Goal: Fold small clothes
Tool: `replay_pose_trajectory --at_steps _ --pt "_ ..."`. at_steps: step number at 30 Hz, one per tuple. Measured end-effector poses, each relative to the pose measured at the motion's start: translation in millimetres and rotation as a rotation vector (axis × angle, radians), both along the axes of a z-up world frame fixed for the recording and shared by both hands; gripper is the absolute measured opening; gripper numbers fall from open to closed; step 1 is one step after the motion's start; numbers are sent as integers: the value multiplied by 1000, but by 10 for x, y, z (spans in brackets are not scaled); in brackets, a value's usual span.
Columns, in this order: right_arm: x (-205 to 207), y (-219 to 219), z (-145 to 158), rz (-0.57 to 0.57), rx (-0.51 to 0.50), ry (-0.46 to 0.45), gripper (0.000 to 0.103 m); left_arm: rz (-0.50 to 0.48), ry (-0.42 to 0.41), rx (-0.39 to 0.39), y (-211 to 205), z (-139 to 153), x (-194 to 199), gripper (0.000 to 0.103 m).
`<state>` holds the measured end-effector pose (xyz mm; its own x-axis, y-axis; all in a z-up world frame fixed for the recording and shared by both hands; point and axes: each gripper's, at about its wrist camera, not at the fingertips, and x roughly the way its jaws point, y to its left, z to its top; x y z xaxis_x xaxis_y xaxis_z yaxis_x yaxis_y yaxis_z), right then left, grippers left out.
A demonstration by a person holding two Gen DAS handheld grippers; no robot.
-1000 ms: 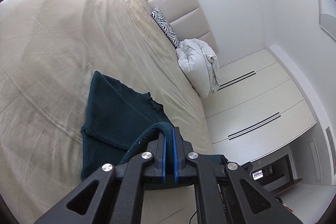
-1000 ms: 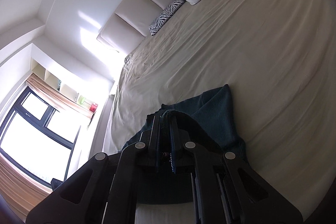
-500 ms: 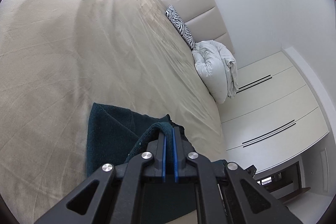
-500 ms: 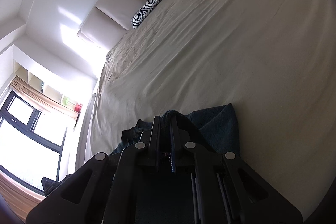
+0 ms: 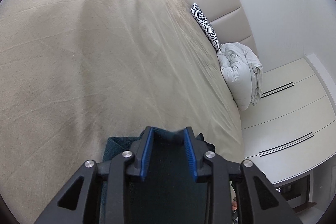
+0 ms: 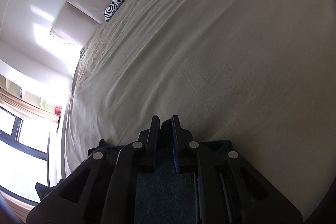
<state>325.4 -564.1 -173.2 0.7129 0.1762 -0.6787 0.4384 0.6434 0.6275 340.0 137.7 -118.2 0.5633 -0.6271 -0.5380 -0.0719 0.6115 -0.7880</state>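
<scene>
Spreading apart over the dark teal garment, the left gripper is now letting go: its blue pads are standing wide with only a blurred bit of fabric edge between them. The right gripper is nearly closed, its fingers pinching a narrow fold of the same cloth. The garment is lying under both tools at the near edge of the bed, mostly hidden by them.

Likely risk: with one side freed and the other held, any pull by the right tool may be dragging the fold askew or reopening it; the loose edge may also be snagging on the left pads as they lift.

Compared with a second ago, the left jaws were clamped on the cloth and are now open, and far less garment is showing ahead of either tool.
</scene>
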Motion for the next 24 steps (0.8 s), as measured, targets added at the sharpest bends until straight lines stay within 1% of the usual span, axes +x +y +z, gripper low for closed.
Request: replay_pose_trajectory --at_steps 1,2,3,5,8,11,13,14,19,24 --pt "4 14 8 -6 -20 -6 25 8 -1 15 7 4 -20 54" --pt "2 23 20 -13 -35 -14 34 7 -7 22 11 16 -47 55" --pt "-21 34 36 -21 -41 -21 47 0 -13 22 16 31 -77 55" --pt "-122 54 48 -44 -53 -24 52 -1 -27 23 35 90 -164 55" --pt "-222 77 137 -36 -65 -21 52 -14 -59 52 31 196 -374 55" --pt "-368 182 264 -9 -109 -16 52 -38 -90 111 -44 275 -621 55" --pt "-529 289 368 30 -144 -9 52 -48 -104 148 -94 298 -792 55" --pt "-687 379 418 51 -163 -4 52 -52 -106 162 -117 294 -870 55" --pt "-1125 746 504 145 -296 31 52 -74 -90 206 -186 184 -1210 55" --pt "-1538 811 443 151 -334 66 52 -65 -82 272 -226 77 -1435 55"
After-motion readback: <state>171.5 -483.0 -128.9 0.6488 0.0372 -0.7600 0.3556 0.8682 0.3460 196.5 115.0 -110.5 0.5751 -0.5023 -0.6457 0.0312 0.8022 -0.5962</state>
